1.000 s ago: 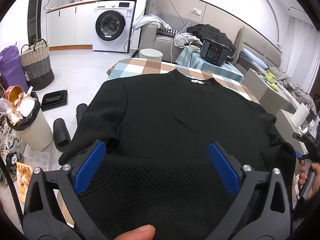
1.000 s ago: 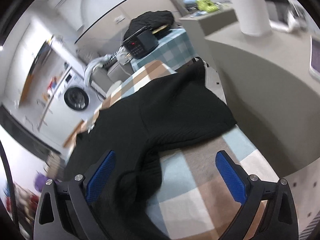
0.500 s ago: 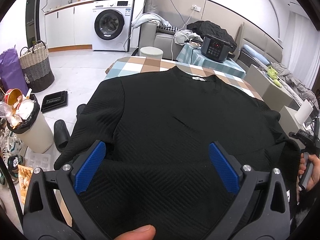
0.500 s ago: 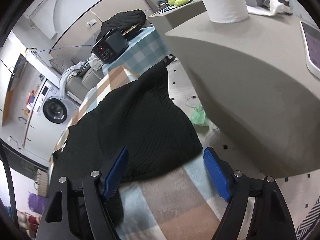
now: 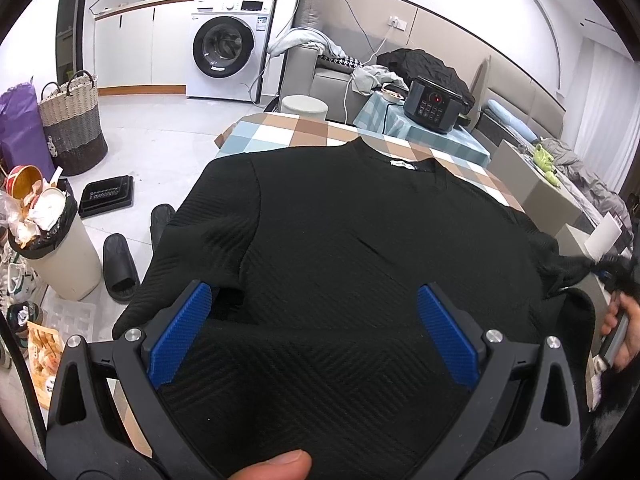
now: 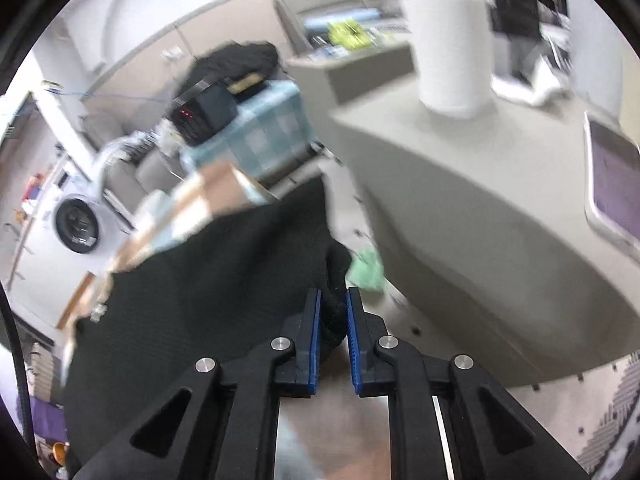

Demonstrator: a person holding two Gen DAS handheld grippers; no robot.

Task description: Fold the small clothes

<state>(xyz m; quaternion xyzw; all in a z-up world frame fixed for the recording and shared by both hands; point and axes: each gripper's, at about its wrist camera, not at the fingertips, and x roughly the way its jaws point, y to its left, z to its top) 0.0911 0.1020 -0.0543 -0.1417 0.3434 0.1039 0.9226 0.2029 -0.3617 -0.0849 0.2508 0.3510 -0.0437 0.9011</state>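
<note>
A black knit sweater (image 5: 360,240) lies flat, neck away from me, on a table with a checkered cloth (image 5: 280,132). My left gripper (image 5: 314,332) hovers open over its lower body, blue pads wide apart, nothing pinched. In the right wrist view my right gripper (image 6: 333,296) is closing its jaws, and the pads press on the bunched end of the sweater's right sleeve (image 6: 334,276). The rest of the sweater (image 6: 200,300) spreads to the left. From the left wrist view that right gripper (image 5: 612,268) shows blurred at the right edge, held by a hand (image 5: 624,332).
Left of the table stand a full bin (image 5: 52,248), black slippers (image 5: 120,264) and a woven basket (image 5: 72,120). A black cooker (image 5: 432,108) sits on a smaller table behind. A grey counter (image 6: 460,200) with a paper roll (image 6: 452,40) stands close to the right.
The right gripper's jaws went from wide open to pinched on the sleeve end, and the sleeve is lifted off the cloth. The left gripper stayed put and open.
</note>
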